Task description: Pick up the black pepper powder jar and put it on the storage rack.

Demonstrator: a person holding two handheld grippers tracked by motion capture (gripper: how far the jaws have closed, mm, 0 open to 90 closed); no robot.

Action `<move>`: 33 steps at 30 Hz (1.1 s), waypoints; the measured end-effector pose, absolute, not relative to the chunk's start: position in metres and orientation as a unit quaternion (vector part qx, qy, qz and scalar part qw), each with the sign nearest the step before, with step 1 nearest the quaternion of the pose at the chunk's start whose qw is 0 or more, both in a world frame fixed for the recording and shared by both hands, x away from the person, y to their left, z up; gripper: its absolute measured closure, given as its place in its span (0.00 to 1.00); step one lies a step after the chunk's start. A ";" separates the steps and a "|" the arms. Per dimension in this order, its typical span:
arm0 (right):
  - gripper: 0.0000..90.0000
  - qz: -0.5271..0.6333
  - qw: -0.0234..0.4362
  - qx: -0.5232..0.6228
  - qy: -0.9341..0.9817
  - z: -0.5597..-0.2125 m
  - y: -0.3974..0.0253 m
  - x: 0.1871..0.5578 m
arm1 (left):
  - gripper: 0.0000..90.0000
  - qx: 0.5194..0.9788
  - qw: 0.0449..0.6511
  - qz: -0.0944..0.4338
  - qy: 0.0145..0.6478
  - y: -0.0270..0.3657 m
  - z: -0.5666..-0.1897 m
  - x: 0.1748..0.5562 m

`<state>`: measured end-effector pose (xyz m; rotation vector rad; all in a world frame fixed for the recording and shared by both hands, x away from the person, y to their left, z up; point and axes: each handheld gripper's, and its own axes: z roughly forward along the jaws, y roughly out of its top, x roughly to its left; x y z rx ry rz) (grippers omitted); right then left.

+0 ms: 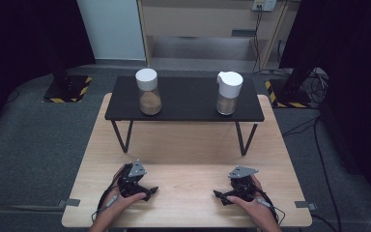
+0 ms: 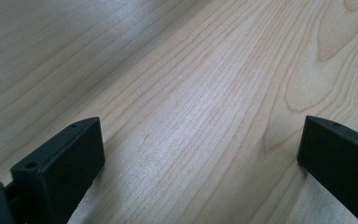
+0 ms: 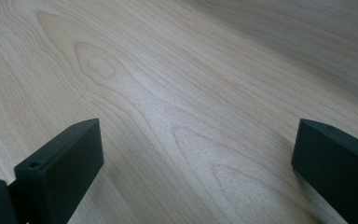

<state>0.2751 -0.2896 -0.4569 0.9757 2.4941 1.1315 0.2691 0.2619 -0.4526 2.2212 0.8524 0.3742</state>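
On far black shelf [image 1: 183, 104]: two white-capped jars [image 1: 149, 92] [image 1: 228, 93], rigid, likely slippery, fragile; grip below cap. Left hand-held gripper [image 1: 150, 192], right hand-held gripper [image 1: 218, 196] released, empty, on near tabletop [image 1: 188, 164].

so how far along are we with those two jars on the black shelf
Nothing looks done yet. The two white-lidded glass jars of brown powder, left and right, stand capped on the black raised shelf. Nothing is in hand: the left gripper and right gripper rest open on the pale wooden table. All handling remains.
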 end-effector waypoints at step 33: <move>0.01 0.371 0.140 0.321 0.860 -0.458 -0.280 0.267 | 0.00 0.861 0.358 0.145 0.330 0.262 -0.453 0.269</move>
